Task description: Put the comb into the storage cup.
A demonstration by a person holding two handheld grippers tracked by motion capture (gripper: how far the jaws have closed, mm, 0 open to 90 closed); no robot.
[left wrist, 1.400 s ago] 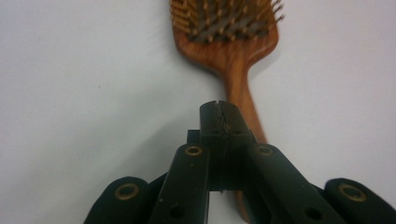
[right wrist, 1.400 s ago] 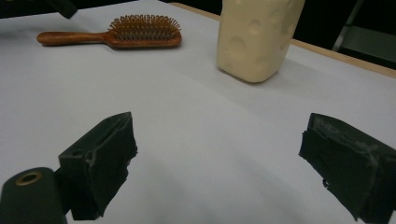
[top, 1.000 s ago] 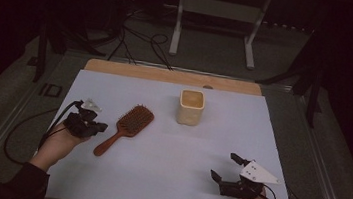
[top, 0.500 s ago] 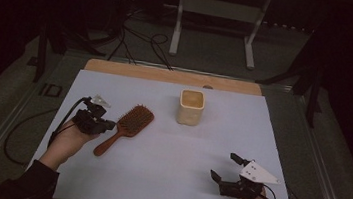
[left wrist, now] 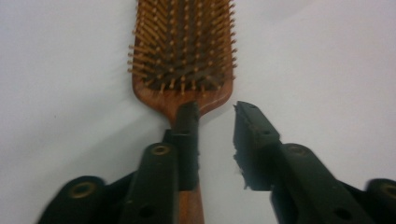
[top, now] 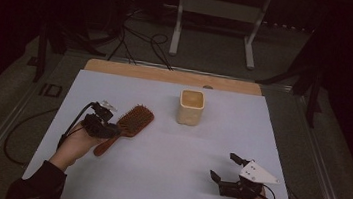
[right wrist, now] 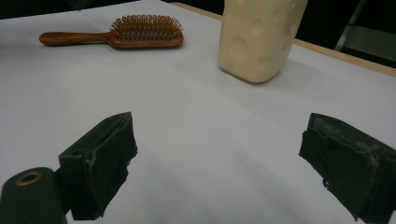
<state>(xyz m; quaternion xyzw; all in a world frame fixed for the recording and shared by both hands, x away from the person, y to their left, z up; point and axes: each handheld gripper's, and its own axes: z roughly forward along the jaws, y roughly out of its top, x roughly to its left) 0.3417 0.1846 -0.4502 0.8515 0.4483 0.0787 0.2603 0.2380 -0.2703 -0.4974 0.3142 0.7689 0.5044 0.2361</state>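
Since the earlier frame the left gripper (top: pixel 111 128) has moved right and down onto the reddish-brown wooden paddle hairbrush (top: pixel 128 127), and its jaws have just been opening. In the left gripper view they stand narrowly apart over the neck of the brush (left wrist: pixel 183 51), one jaw above the handle, the other beside it, nothing yet clamped. The brush lies bristles up on the pale sheet-covered table (top: pixel 155 177), left of centre, handle toward the person. Judged from this, the reach is done; closing on the handle and lifting remain. Right of the brush stands the cream square cup with dimpled walls (top: pixel 191 107), well apart and no obstacle. At far right the right gripper (top: pixel 222 169) rests near the table's front edge, jaws wide and empty.
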